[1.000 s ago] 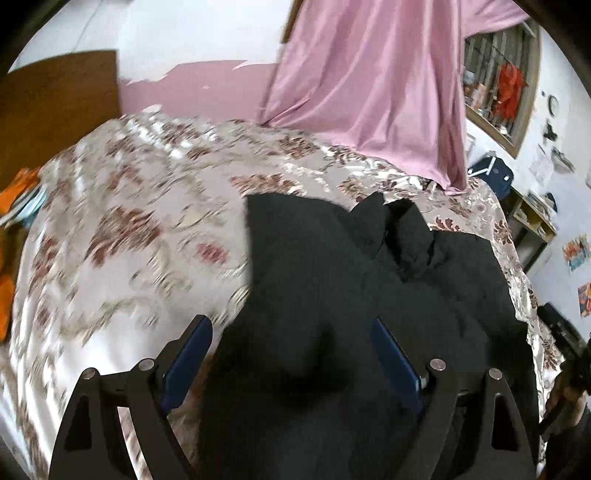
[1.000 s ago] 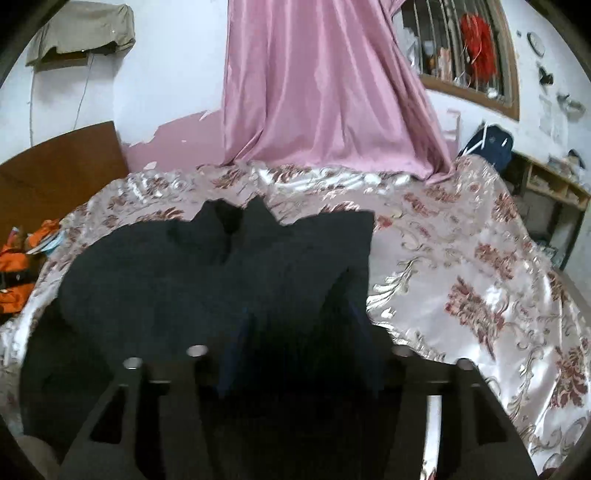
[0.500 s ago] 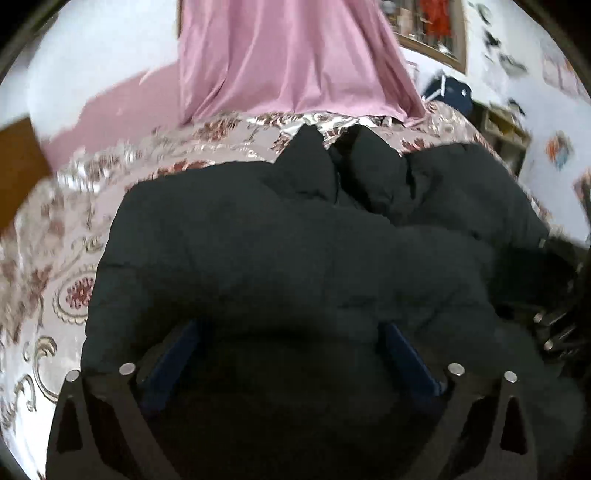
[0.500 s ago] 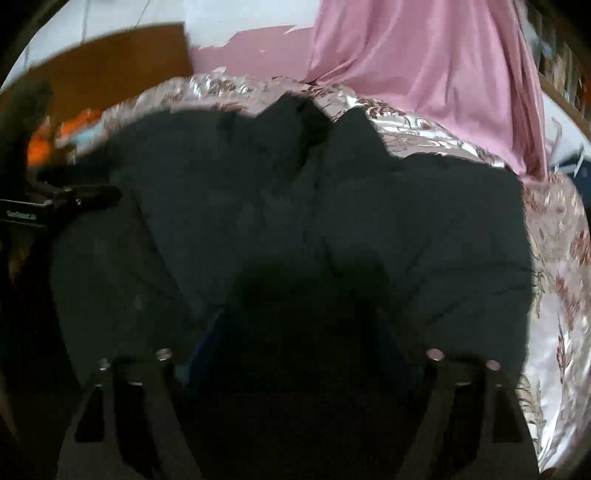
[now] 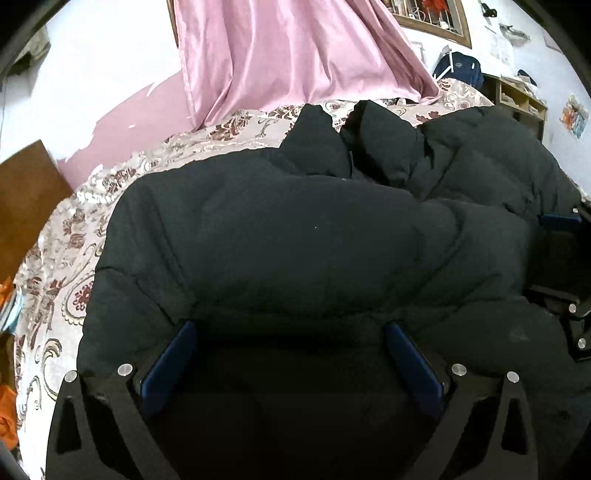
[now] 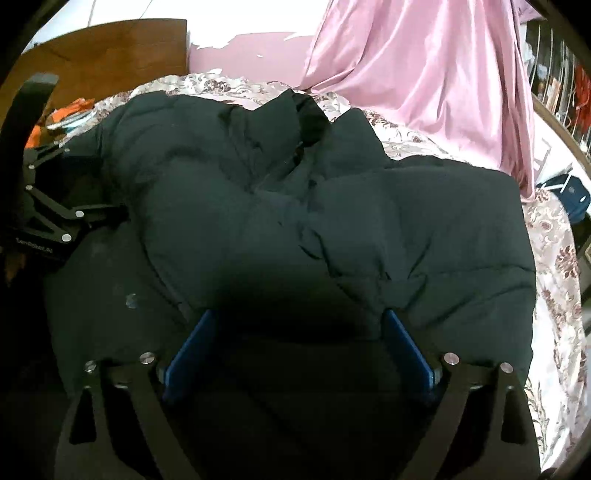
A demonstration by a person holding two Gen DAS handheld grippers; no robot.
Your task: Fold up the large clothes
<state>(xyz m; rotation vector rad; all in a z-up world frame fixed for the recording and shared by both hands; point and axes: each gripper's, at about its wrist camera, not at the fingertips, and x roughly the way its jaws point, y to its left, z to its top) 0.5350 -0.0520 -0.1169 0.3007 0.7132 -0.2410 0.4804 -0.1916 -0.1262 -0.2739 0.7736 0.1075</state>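
Black padded jacket (image 5: 280, 236): large quilted garment, lying on the bed and covering most of its near half. Collar end points toward the curtain, with two raised dark flaps standing at the far edge. One fold of the body lies over the lower layer. A small pale spot (image 6: 131, 300) shows on the fabric on the left of the right wrist view.

Bedspread (image 5: 66, 266): shiny, pale, with a dark red floral and scroll pattern; visible on both sides of the jacket and beyond its collar.

Left tool (image 5: 291, 332): pointing down at the near part of the jacket. Its blue pads (image 5: 168, 360) stand wide apart, with jacket fabric lying between them and no pad seen pressing on it; nothing gripped. It also appears at the left edge of the right wrist view, beside the jacket.

Right tool (image 6: 295, 321): pointing down at the jacket's near part. Its jaws are opening, blue pads (image 6: 408, 350) spread, dark fabric bulging between them; the pads do not squeeze it. Part of this tool shows at the right edge of the left wrist view.

Pink curtain (image 5: 295, 51): hangs behind the bed, its hem resting on the bedspread.

Brown headboard (image 6: 107, 55): wooden, at the bed's left end.

Orange items (image 6: 68, 110): by the headboard, too small to identify.

Barred window (image 5: 432, 14): on the far wall, right of the curtain.

Blue bag (image 5: 460, 70): below the window, beside a wooden shelf unit (image 5: 521, 99).
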